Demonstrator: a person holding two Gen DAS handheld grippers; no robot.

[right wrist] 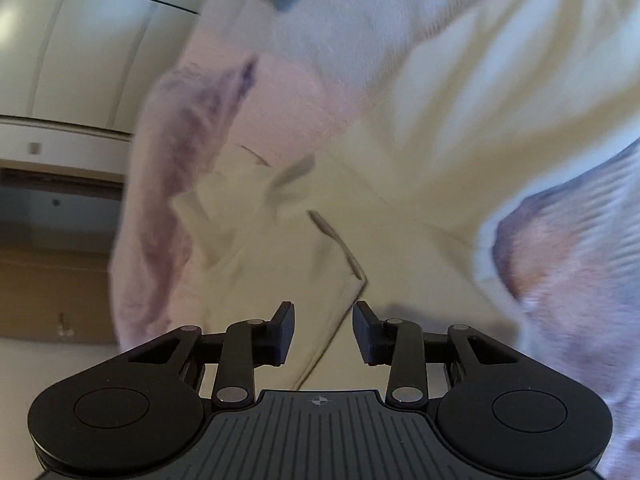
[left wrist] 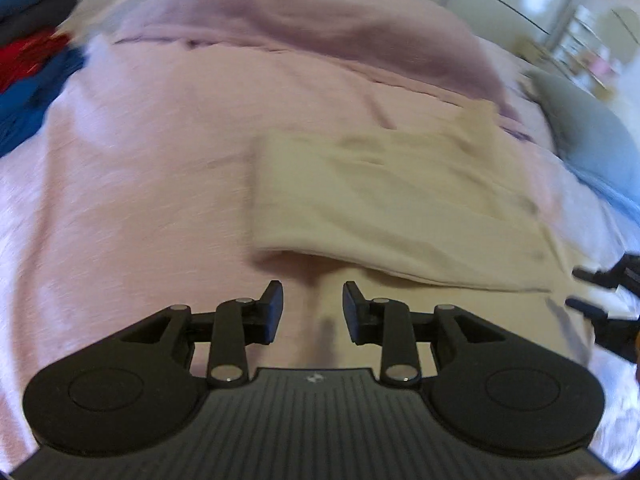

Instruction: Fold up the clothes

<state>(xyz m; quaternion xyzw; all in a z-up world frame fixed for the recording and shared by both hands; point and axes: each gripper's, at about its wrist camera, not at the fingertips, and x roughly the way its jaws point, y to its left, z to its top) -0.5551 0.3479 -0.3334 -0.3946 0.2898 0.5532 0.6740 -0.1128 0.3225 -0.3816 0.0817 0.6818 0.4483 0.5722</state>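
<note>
A cream garment (left wrist: 400, 208) lies folded flat on the pink bedspread (left wrist: 140, 160). My left gripper (left wrist: 313, 312) is open and empty, just short of the garment's near edge. My right gripper (left wrist: 580, 288) shows at the right edge of the left wrist view, by the garment's right corner. In the right wrist view the right gripper (right wrist: 323, 332) is open and empty, with the cream garment (right wrist: 400, 160) close in front and a cloth edge (right wrist: 340, 320) running between its fingers. The view is blurred.
A pile of blue, grey and red clothes (left wrist: 32, 52) lies at the far left. A pale blue garment (left wrist: 596, 148) lies at the right. A pink pillow roll (left wrist: 280, 12) lies at the bed's far side. A wall and wooden furniture (right wrist: 52, 280) stand beyond the bed.
</note>
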